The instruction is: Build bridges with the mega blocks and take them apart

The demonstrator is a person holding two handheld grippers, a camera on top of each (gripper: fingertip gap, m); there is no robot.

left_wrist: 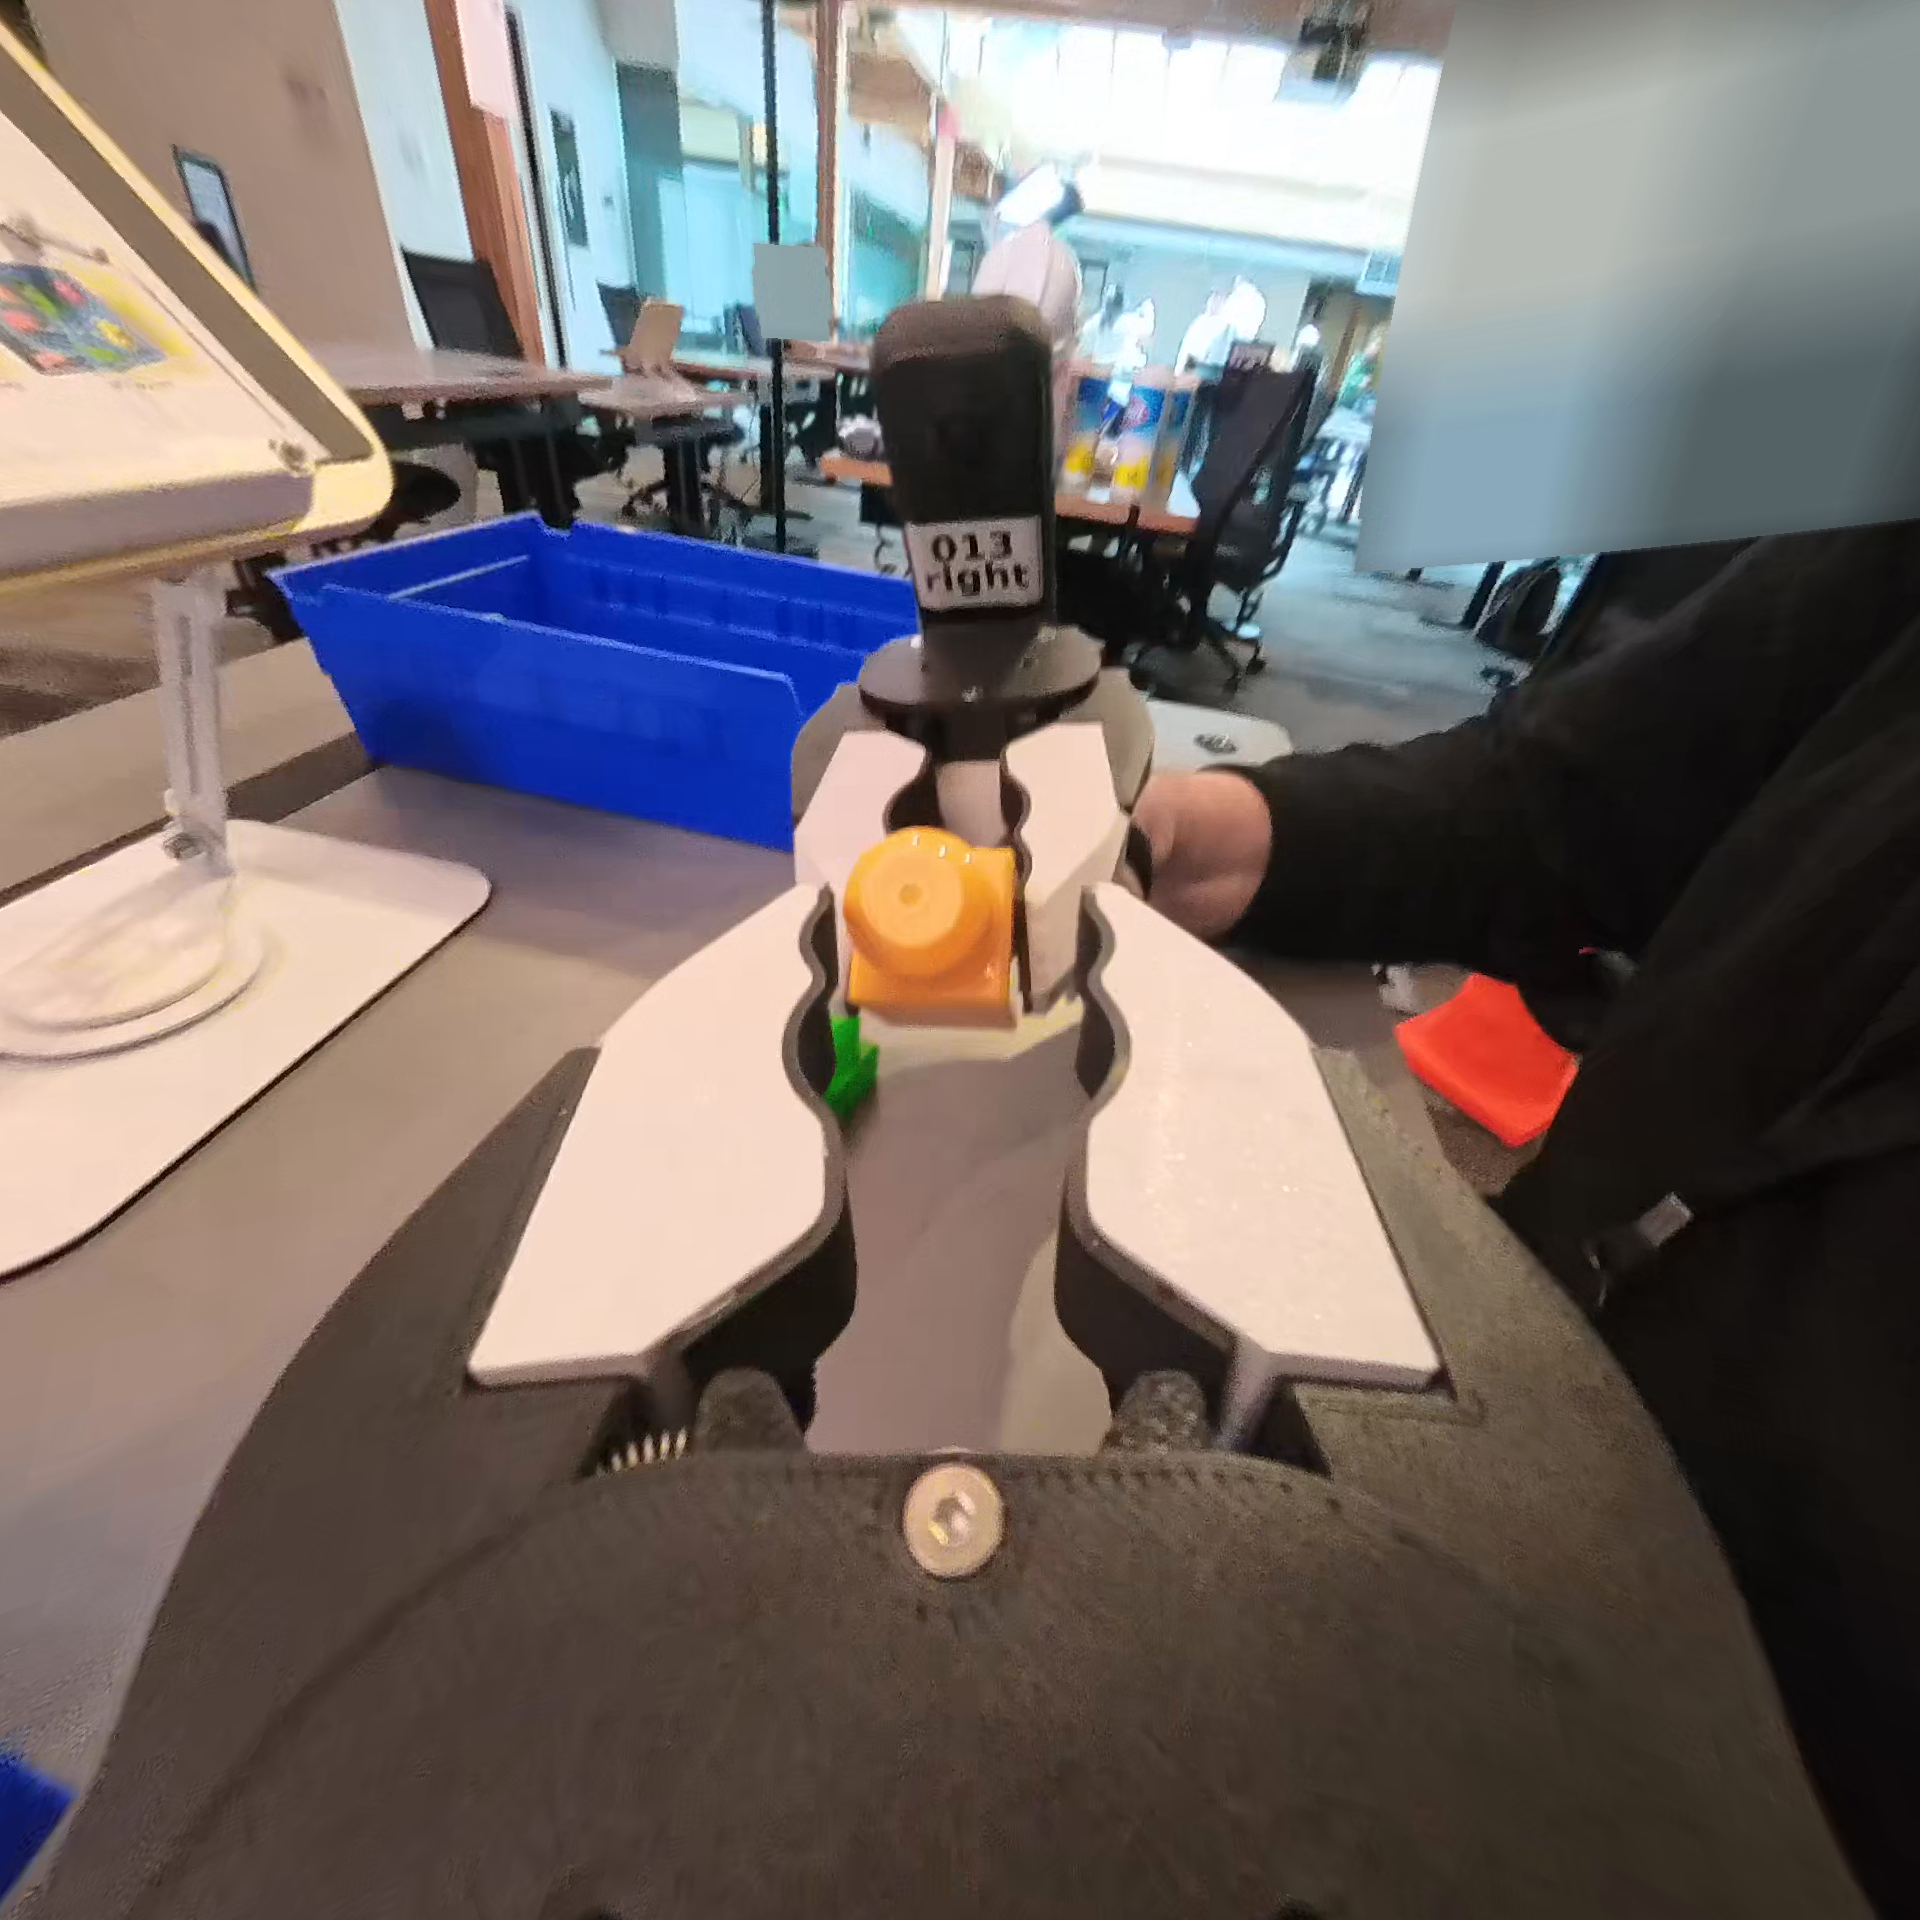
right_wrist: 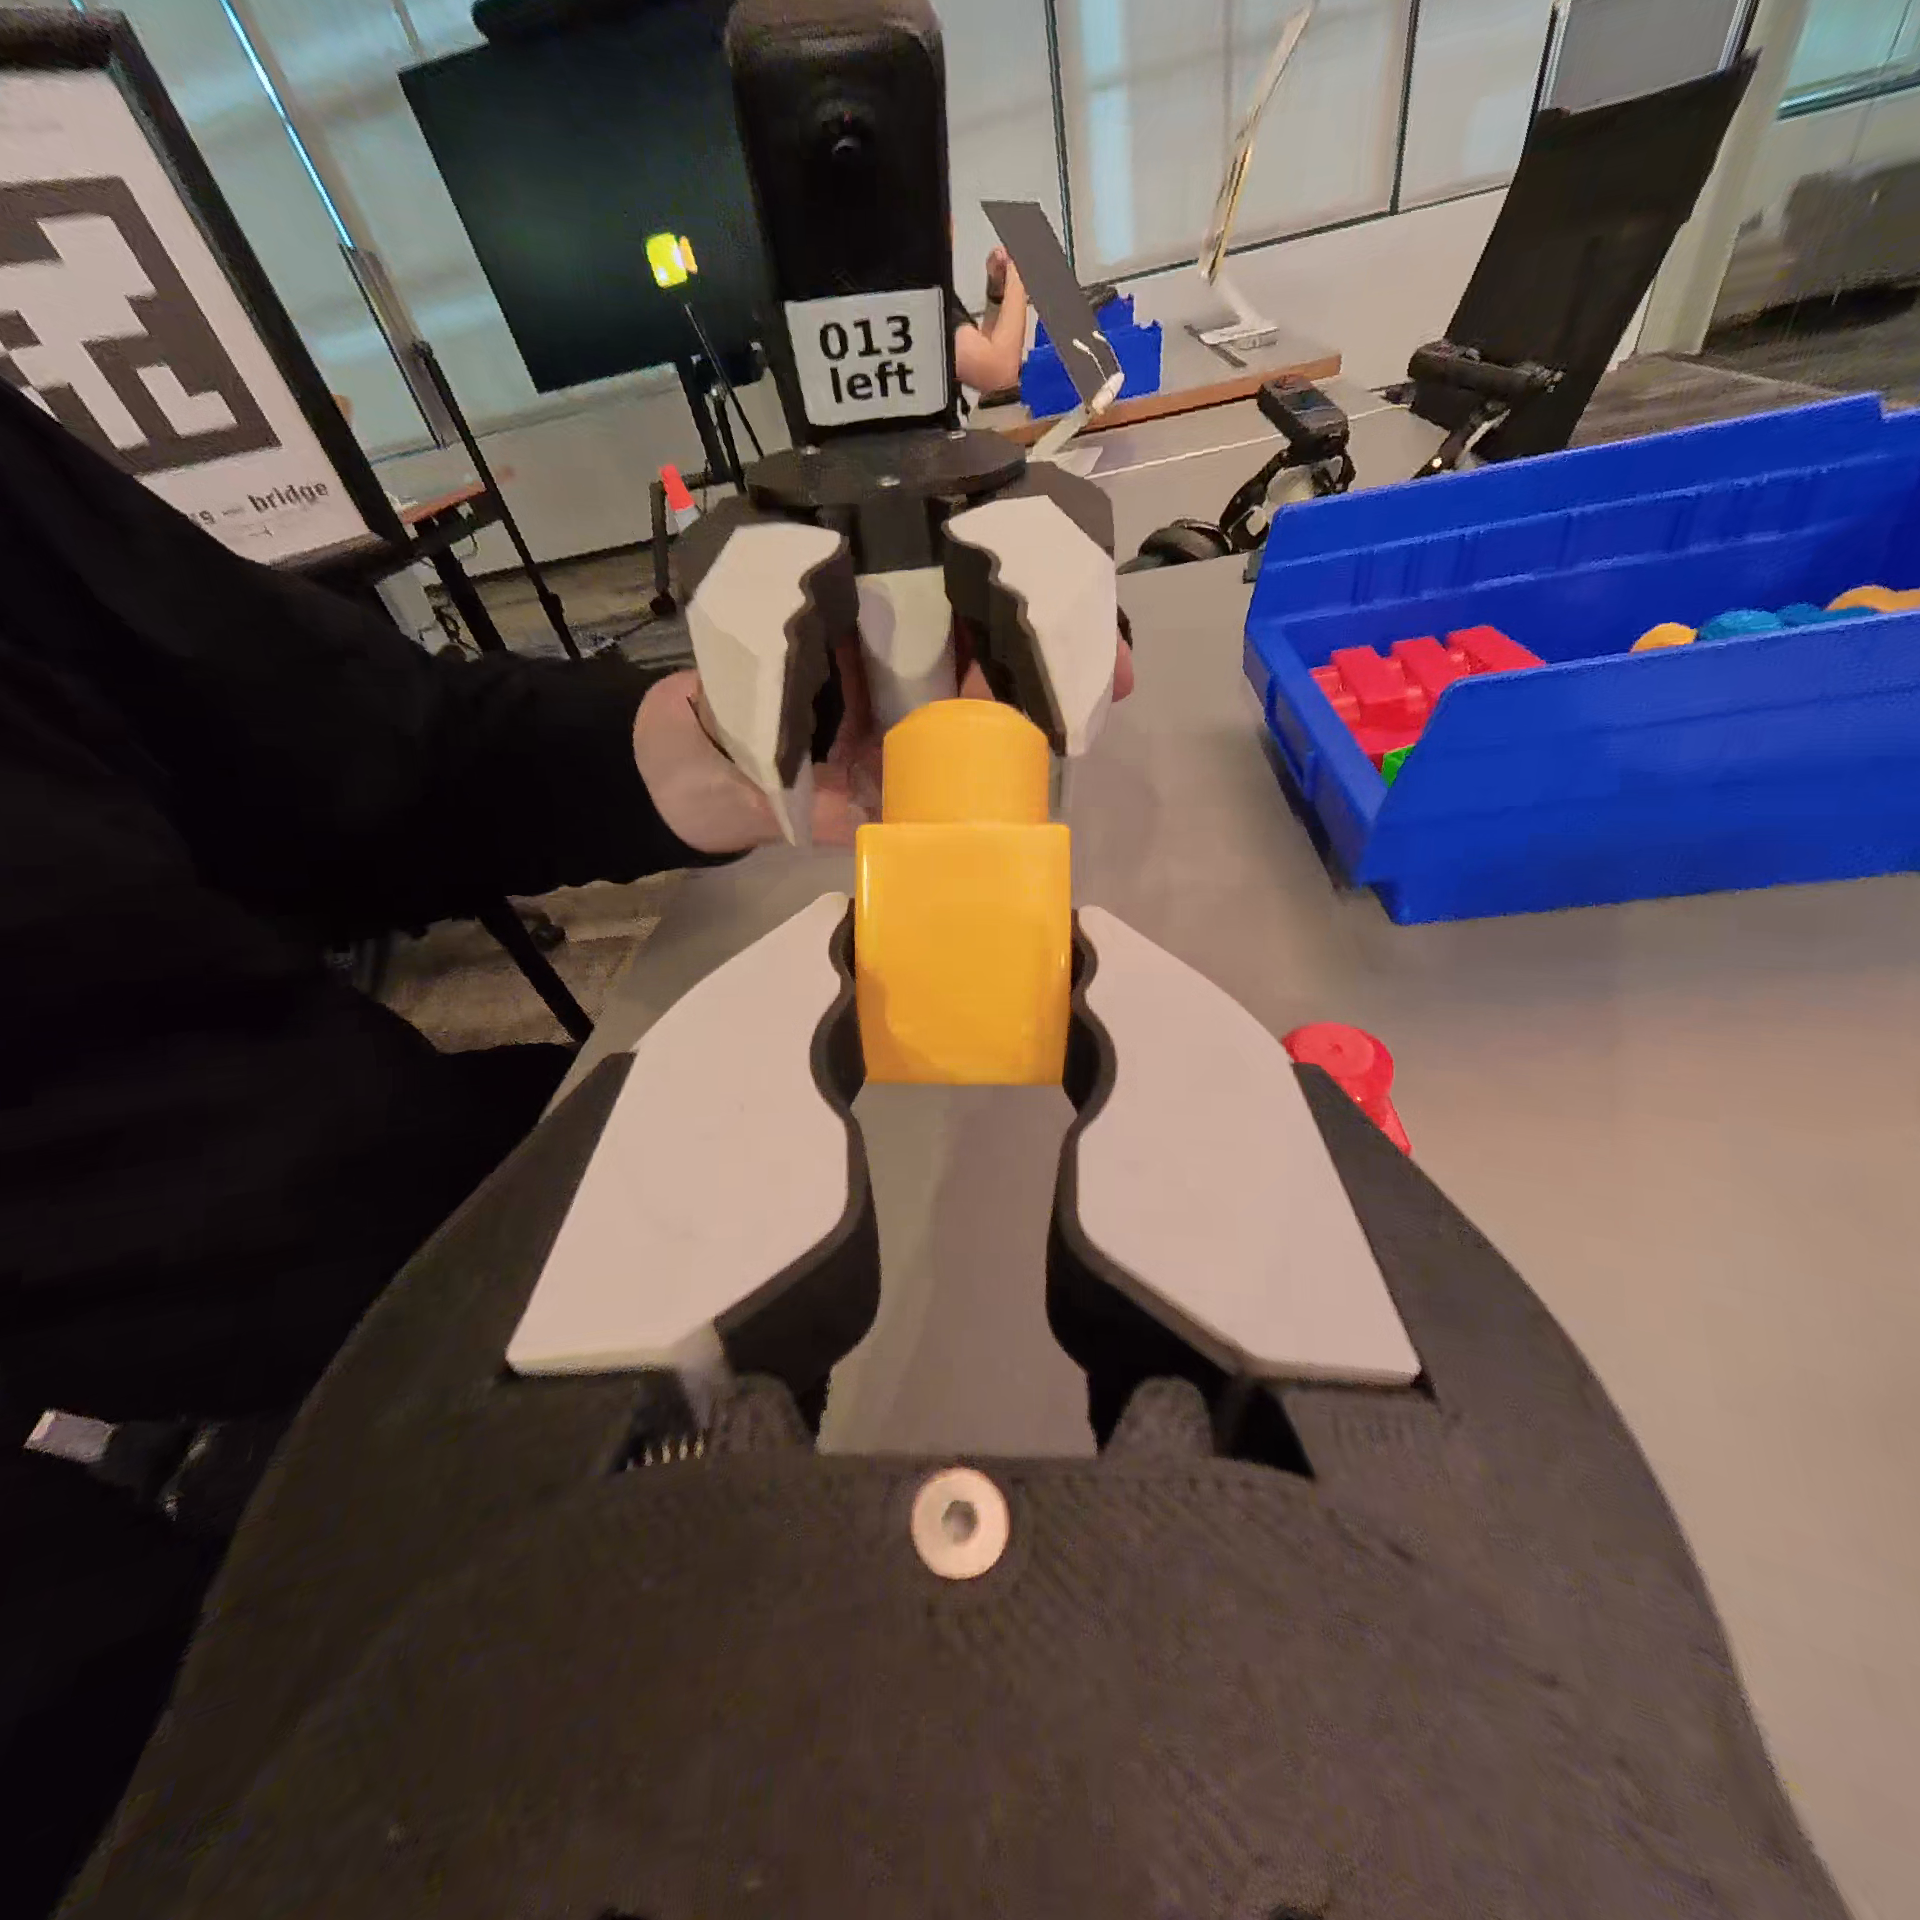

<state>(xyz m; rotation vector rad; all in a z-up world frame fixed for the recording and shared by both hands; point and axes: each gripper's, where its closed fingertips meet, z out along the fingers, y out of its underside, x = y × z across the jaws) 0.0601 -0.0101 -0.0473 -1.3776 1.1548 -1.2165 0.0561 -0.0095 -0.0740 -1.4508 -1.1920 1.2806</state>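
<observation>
Two hand-held grippers tip to tip, right around orange block.

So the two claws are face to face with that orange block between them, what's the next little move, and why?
Probably the right gripper carries the orange block away to the blue bin. Its fingers press the block's sides, while the left gripper stands open, clear of it.
</observation>
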